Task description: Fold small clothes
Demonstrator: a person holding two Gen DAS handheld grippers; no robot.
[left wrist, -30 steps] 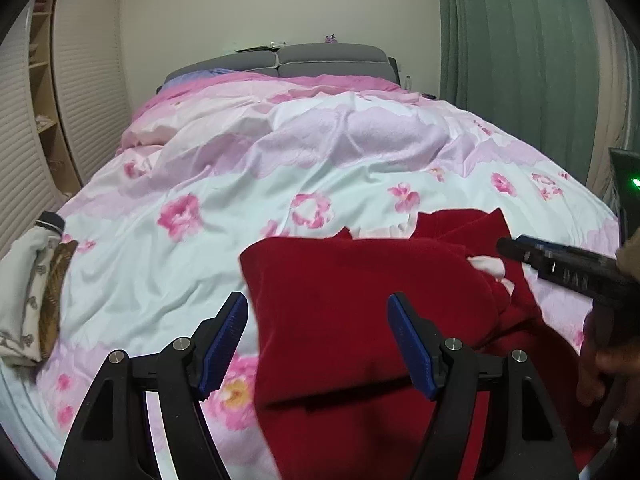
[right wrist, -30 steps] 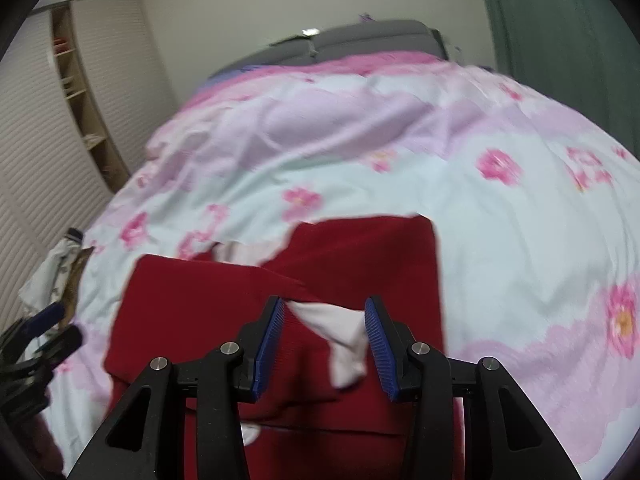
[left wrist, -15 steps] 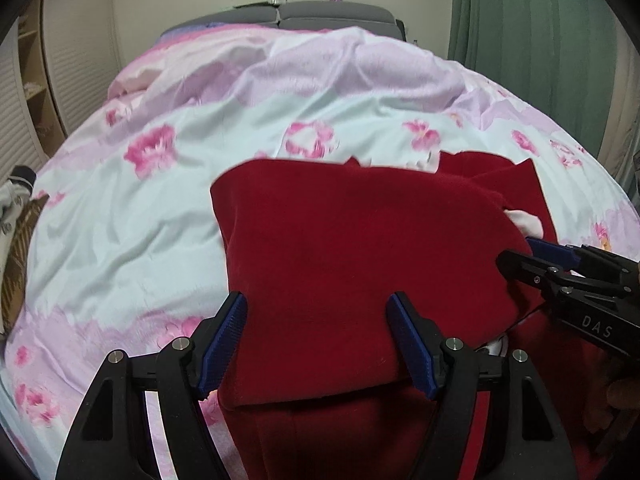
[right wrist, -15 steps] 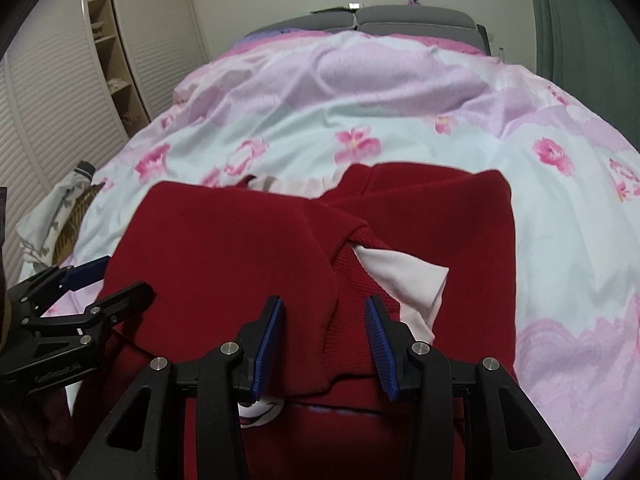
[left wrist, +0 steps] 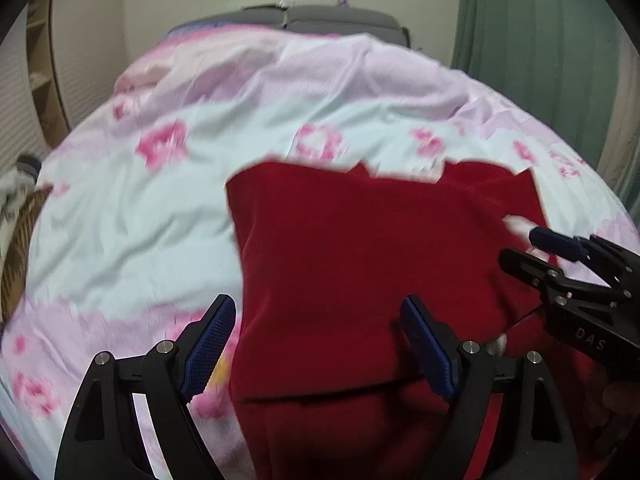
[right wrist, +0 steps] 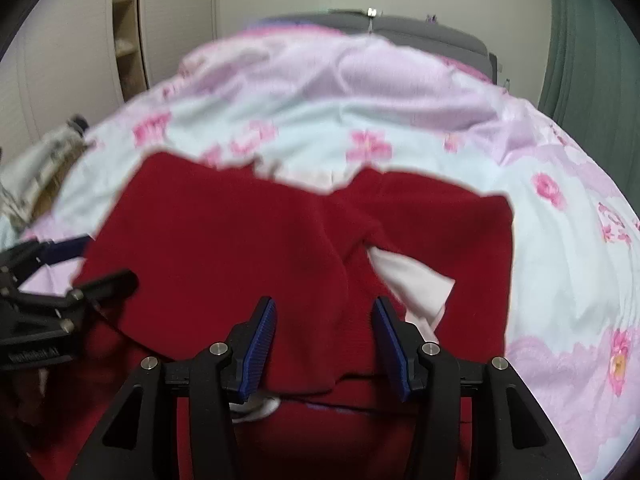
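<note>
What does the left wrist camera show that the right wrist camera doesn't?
Only the left wrist view shows the left gripper head on, jaws wide apart over the red garment's left edge. Only the right wrist view shows the right gripper head on, its jaws just opened and pressing nothing, and the white lining plainly. Both show the red garment, the floral duvet and the green curtain.

A home bedroom; a bed (left wrist: 280, 128) under a pink floral duvet fills it; grey headboard (left wrist: 320, 16) behind, green curtain (left wrist: 532, 40) right, shelves (right wrist: 124, 36) left.
</note>
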